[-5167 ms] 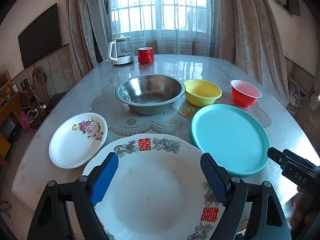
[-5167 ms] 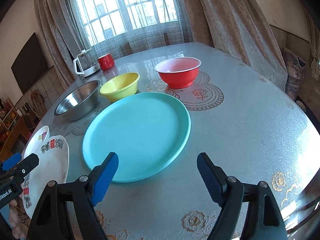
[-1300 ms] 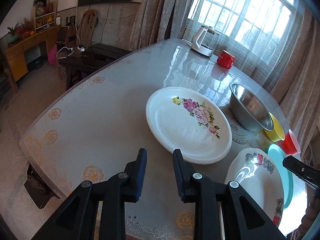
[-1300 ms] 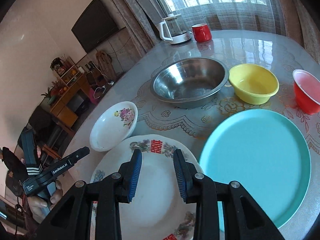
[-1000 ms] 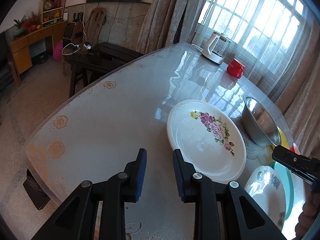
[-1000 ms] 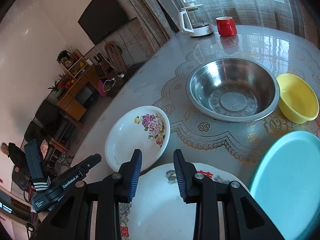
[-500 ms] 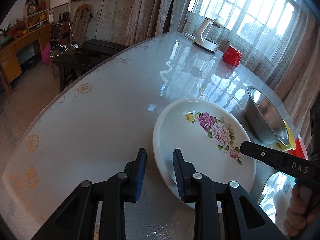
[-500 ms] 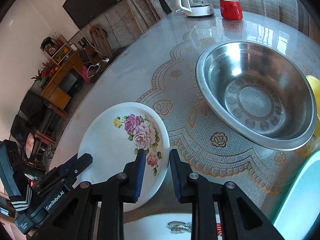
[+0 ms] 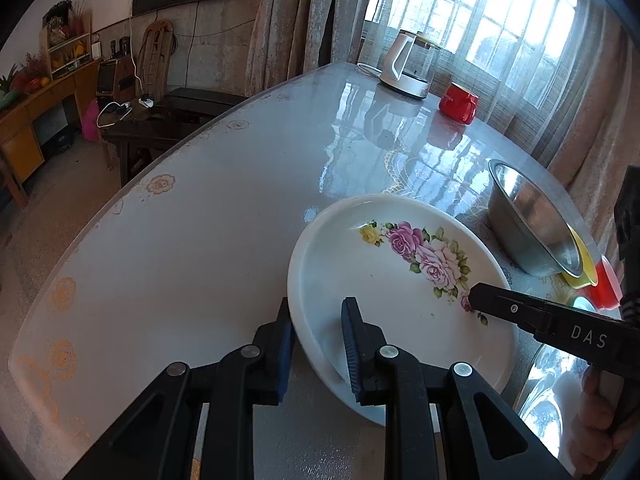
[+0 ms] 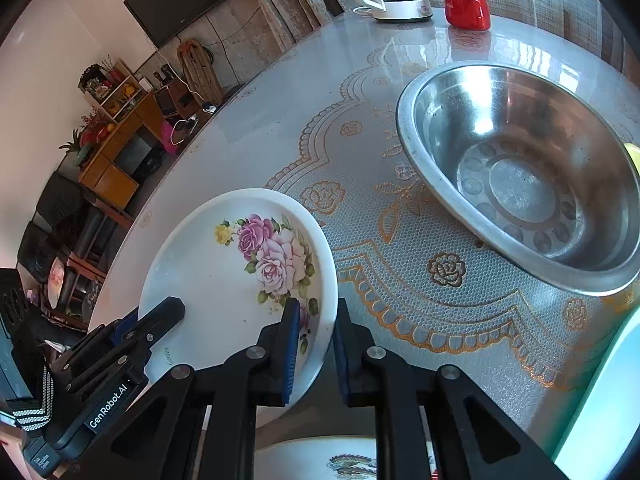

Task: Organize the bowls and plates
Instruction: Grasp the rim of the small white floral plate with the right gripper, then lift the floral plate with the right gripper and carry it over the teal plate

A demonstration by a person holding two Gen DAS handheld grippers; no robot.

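A white plate with pink roses (image 9: 404,280) lies on the table; it also shows in the right wrist view (image 10: 240,272). My left gripper (image 9: 318,328) straddles its near-left rim, one finger outside, one inside, jaws narrow. My right gripper (image 10: 314,332) straddles the opposite rim the same way. Whether either pinches the rim I cannot tell. A steel bowl (image 10: 524,176) sits beyond to the right. A yellow bowl (image 9: 580,268) and a red bowl (image 9: 608,284) lie behind it. A patterned plate (image 10: 340,460) and a teal plate (image 10: 604,412) are at the edges.
A white kettle (image 9: 408,68) and a red mug (image 9: 458,102) stand at the far side near the window. The table edge (image 9: 120,200) curves on the left, with a dark bench and wooden furniture beyond it on the floor.
Both grippers closed from wide open to narrow, then moved to the rose plate. In the last half second each came over a rim of it from opposite sides.
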